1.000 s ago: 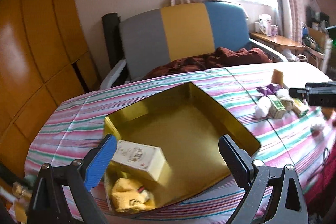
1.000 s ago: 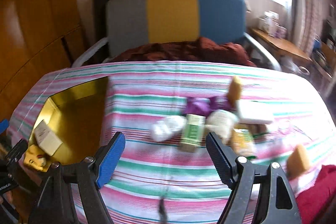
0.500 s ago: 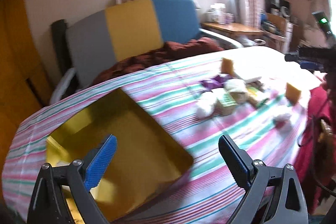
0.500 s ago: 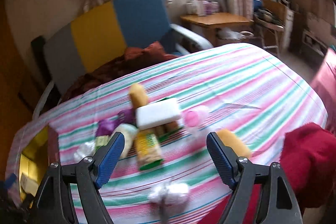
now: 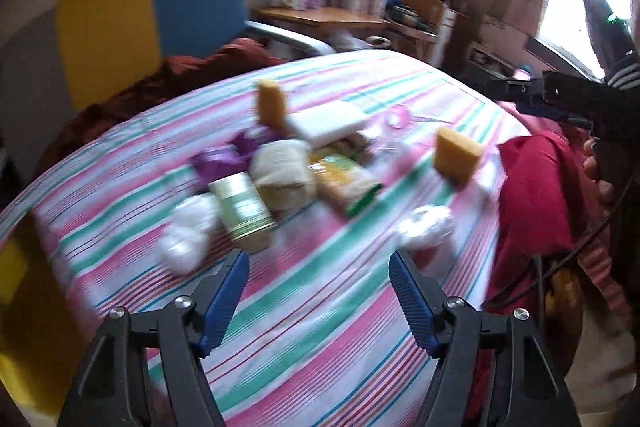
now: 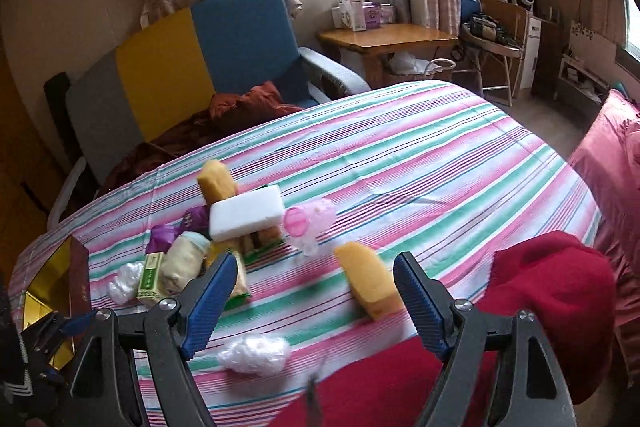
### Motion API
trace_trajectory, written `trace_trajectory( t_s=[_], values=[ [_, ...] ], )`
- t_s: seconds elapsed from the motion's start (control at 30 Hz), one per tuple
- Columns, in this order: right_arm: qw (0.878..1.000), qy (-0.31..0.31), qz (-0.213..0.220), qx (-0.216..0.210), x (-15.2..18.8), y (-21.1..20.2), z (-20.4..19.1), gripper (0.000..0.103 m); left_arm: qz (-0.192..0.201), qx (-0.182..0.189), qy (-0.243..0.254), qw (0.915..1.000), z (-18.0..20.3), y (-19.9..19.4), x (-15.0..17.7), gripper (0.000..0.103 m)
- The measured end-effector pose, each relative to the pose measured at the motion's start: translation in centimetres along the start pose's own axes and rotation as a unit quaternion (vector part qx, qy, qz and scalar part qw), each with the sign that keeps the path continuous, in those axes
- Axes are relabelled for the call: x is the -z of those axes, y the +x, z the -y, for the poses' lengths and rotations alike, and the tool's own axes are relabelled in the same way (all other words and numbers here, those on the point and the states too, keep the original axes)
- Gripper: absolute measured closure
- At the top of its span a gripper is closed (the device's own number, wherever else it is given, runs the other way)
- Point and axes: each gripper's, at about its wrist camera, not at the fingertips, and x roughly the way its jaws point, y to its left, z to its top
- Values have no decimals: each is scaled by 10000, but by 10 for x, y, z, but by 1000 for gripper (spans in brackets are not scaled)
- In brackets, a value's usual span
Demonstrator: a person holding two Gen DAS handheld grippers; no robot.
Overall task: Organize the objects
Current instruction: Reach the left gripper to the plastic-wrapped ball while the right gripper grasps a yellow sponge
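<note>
Objects piled on bedspread; both claws wide open, empty.

I am holding my left gripper level with its jaws spread wide and nothing sitting between the blue pads. My right gripper is gaping just as wide and gripping nothing, and in the left view it is showing at about 3 o'clock.

No readable text anywhere. Green box at 9 o'clock of the pile has print, too small to make out. Boxes on the side table at 12 o'clock carry labels, illegible.
</note>
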Motion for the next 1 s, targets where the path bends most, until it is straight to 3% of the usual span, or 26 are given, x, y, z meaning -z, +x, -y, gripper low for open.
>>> trace_trajectory(
  t_s=[0.23,0.43,0.57,0.67,0.77,0.87,0.97,1.0],
  values=[
    [9989,134,-367,257,-10,20,28,21,-234,545,590,9965,48,42,-22,31],
    [9936,249,-1097,123,-12,53,47,21,-547,970,79,9937,41,79,-33,31],
    [9889,-234,-1459,-171,-18,64,45,21,-689,1426,-216,9871,35,90,-35,31],
    [9781,-737,-1858,-584,-19,76,36,21,-732,1617,-175,9840,38,94,-33,31],
    [9657,-1131,-2264,-581,-12,98,27,22,-920,1695,28,9812,51,105,-29,32],
    [9611,-1253,-2406,-525,-8,115,20,24,-936,1518,104,9839,57,113,-24,43],
    [9571,-1368,-2505,-501,-6,125,14,37,-858,1493,88,9850,53,112,-22,50],
    [9558,-1474,-2514,-385,-5,126,11,47,-850,1486,65,9852,51,111,-21,52]
  ],
)
